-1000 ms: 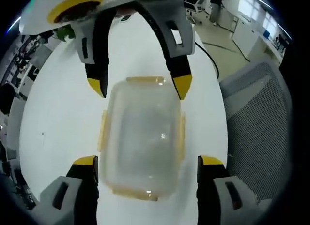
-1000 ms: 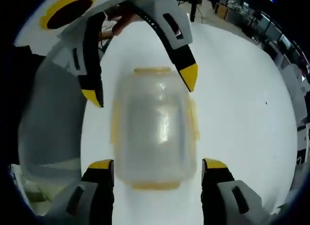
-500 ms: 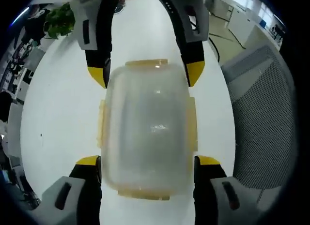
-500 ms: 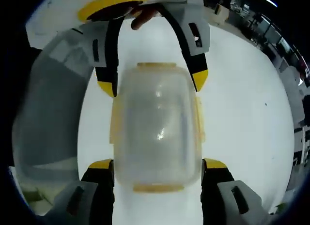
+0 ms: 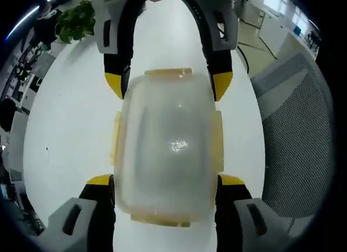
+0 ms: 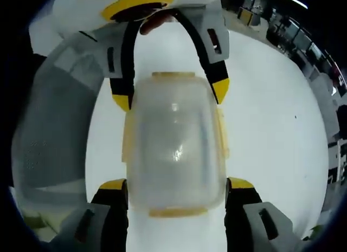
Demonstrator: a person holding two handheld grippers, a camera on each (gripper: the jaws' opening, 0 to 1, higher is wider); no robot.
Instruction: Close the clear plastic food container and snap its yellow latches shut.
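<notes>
Clear rounded plastic food container with yellow side latches [image 5: 165,149] sits lid-on on the white tabletop [image 5: 65,127], between my left tool [image 5: 165,182] and right tool [image 6: 174,186], both spread wide, straddling its ends. Likely light, slippery, flexible; press latches, not lid.

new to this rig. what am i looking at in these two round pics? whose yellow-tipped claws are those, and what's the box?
There is no robot here: a person holds one two-jaw tool in each hand, and a fisheye camera rides on each. So each round picture looks forward along its own tool's jaws, which rise from the bottom edge.

In the left gripper view, the left tool straddles a clear plastic food container with yellow latches, lying on a white table. The claws at the top are the right tool, facing it from the far end. A mesh chair stands alongside.

The right gripper view is the mirror case: the right tool below, the left tool above.

Both tools are open around the container's ends; neither visibly clamps it. Whether the latches are snapped is unclear.
</notes>
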